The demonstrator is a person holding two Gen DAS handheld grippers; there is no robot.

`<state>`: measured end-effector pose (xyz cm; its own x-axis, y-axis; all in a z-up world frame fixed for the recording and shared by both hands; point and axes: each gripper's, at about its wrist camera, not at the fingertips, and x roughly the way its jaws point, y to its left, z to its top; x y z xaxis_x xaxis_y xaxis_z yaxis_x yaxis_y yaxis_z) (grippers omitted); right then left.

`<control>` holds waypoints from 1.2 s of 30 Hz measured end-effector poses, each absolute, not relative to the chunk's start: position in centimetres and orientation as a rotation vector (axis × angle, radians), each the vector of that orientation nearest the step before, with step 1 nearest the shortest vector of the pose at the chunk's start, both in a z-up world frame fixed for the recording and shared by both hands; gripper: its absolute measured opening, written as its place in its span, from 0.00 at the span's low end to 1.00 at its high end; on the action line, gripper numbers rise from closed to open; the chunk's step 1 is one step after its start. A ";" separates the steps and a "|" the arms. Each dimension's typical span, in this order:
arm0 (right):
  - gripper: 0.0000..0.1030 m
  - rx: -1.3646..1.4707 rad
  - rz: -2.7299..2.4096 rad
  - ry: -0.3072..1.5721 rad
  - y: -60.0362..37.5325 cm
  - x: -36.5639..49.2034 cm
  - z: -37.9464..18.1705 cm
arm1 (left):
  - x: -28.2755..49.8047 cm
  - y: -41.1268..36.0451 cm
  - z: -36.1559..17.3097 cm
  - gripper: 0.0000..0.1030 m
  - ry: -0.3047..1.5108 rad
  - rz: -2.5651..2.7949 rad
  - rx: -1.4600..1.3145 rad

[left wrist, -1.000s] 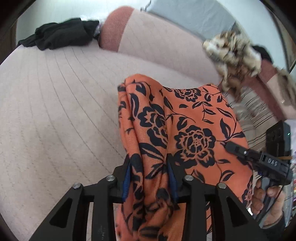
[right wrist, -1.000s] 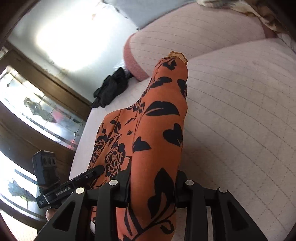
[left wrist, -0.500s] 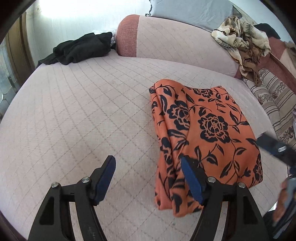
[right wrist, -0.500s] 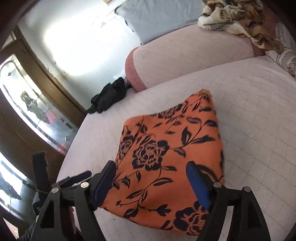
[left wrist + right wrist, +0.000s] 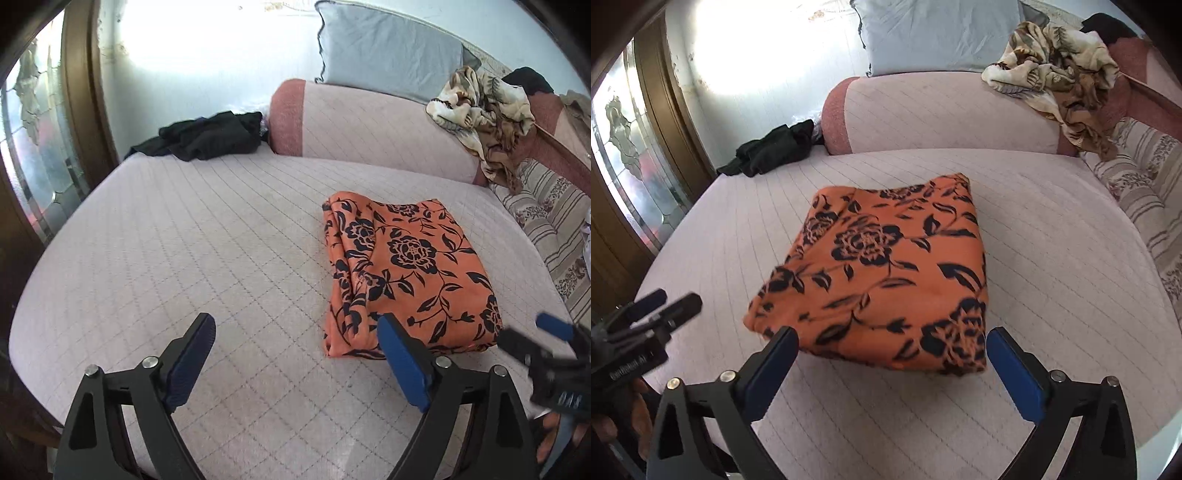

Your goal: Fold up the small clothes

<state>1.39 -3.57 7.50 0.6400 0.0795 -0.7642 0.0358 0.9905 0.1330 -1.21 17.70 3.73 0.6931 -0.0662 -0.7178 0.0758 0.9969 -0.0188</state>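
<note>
Both grippers have let go of orange floral garment [image 5: 882, 280] and backed off | left gripper [image 5: 295, 354], right gripper [image 5: 892, 360]: jaws opening, empty | garment folded flat mid-bed [image 5: 184, 240] | black clothes [image 5: 207, 134] far left, patterned heap [image 5: 1060, 74] far right apparently unfolded

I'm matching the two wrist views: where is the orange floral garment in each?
Left wrist: orange garment right of centre, folded on the pink bed.
Right wrist: centre, just beyond the fingertips.
Shared landmark: black clothes at the far left.
</note>
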 end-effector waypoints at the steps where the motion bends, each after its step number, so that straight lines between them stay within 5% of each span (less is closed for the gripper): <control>1: 1.00 0.149 0.017 0.879 -3.8 0.2 7.0 | -1.7 17.7 3.8 0.89 0.797 -0.069 0.015; 26: 1.00 0.073 -0.018 0.852 -2.7 -2.3 8.9 | -3.1 15.0 5.6 0.89 0.799 -0.114 0.026; 36: 1.00 0.066 -0.037 0.848 -3.2 -0.5 9.3 | -1.4 14.0 5.2 0.98 0.816 -0.125 0.026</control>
